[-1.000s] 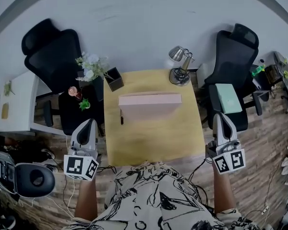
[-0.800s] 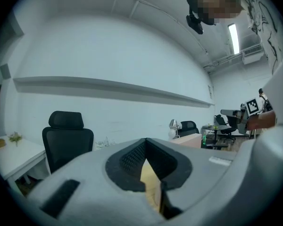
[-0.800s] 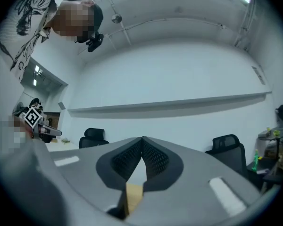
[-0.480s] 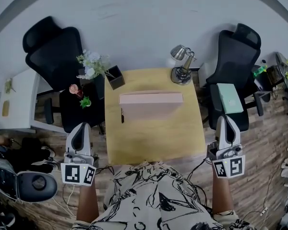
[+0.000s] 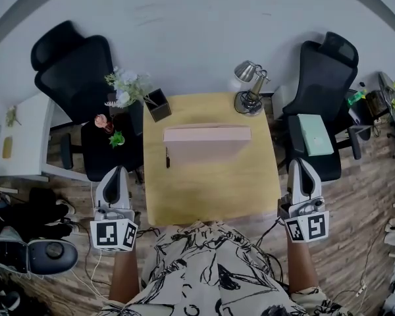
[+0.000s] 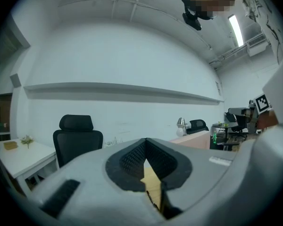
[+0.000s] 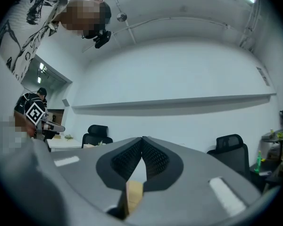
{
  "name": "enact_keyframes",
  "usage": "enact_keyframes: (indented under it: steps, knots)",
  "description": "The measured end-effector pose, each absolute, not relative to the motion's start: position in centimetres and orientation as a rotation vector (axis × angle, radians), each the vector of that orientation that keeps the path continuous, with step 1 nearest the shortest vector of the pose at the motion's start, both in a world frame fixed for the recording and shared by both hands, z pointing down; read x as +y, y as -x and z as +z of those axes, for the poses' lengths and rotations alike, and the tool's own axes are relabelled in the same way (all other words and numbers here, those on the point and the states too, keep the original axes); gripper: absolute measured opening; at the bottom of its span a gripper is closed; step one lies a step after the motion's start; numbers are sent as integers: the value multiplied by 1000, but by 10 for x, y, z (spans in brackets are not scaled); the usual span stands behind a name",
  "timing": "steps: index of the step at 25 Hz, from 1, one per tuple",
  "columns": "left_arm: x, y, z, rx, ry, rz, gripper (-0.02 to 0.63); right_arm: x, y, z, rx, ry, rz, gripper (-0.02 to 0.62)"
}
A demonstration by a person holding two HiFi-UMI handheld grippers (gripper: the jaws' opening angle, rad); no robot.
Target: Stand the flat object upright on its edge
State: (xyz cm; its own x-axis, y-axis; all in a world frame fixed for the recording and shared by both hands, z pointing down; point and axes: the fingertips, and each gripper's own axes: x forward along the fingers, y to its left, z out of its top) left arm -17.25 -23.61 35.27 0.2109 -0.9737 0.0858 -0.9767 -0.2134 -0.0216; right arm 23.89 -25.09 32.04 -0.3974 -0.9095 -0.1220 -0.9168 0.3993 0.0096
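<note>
The pink flat box sits on the far half of the bench, well apart from both tongs. The left tongs and right tongs flank the near corners, each pressed together and empty.

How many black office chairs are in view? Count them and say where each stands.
2: left chair off the yellow table's far-left corner, right chair beside its right edge. Others may be hidden.
</note>
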Motion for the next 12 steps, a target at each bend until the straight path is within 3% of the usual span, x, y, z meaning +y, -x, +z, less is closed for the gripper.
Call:
enact_keyframes:
  steps: [12]
  knots:
    - [-239,171,357,-1931,-2395,87,2,-253,-239,327,2561,1695,93,-6]
